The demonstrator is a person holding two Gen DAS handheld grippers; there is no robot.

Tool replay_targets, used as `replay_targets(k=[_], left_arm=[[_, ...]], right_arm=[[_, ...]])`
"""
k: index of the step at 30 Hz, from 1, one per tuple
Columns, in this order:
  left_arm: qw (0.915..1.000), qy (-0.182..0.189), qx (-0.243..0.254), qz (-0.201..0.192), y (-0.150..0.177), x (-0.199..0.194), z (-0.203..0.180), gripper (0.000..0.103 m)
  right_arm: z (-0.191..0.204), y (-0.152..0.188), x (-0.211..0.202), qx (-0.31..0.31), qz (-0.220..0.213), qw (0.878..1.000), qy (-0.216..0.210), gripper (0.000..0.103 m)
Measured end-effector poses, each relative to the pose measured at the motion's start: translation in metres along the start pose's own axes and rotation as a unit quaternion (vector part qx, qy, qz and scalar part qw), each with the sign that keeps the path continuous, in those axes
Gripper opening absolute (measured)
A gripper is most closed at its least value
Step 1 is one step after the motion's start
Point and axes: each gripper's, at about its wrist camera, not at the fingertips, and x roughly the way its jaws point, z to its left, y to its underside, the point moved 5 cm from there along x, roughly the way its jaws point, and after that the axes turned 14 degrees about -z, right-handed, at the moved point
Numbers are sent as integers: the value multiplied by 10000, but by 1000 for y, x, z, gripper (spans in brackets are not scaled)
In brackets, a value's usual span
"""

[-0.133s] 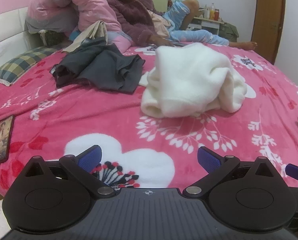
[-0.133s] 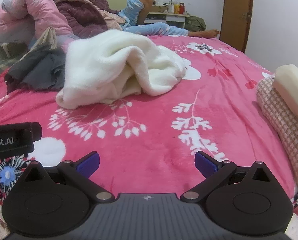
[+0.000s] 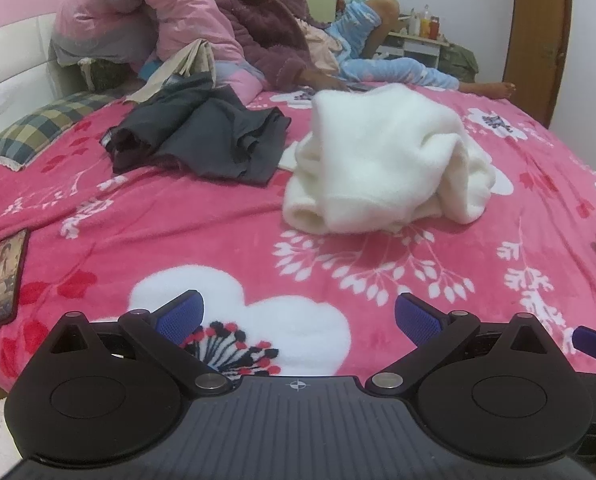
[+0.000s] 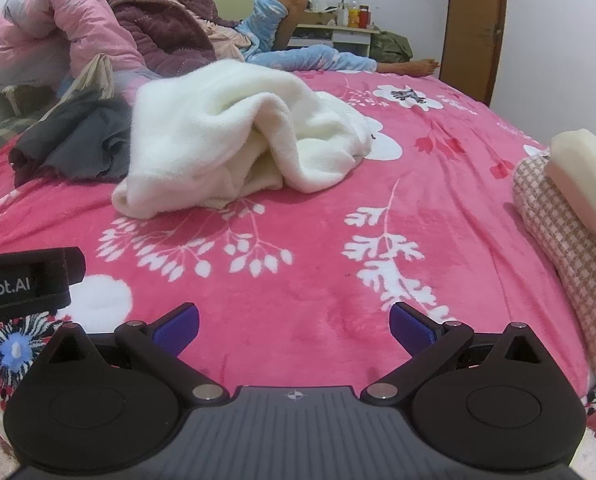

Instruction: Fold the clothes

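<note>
From the left wrist view, our left hand-held gripper (image 3: 296,316) hangs with jaws spread wide and empty over the near part of the bed (image 3: 178,248). The crumpled white garment (image 3: 381,164) lies farther off, centre-right, beside a dark garment (image 3: 202,140) to its left.

From the right wrist view, our right hand-held gripper (image 4: 294,322) is likewise spread and empty. We judge it best to reach for the white garment's near hem corners and spread it flat first.
</note>
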Motion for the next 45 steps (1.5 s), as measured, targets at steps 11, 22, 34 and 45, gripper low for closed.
replay_targets(k=[11,22,34,45], left_arm=[[9999,-110,-59,70,7,5,10,103],[9999,-60,-26,112,9,6,7,103],[9998,-61,-66,159,10,9,8,103],[9998,-49,-68,200,11,11,9,103]], right_arm=[[0,-2,-2,2,8,10000,10,103],[0,-3,-2,-1,20,10000,53,103],[0,-2,-1,4,44,10000,60,103],[1,-1,0,20,60,10000,65,103]])
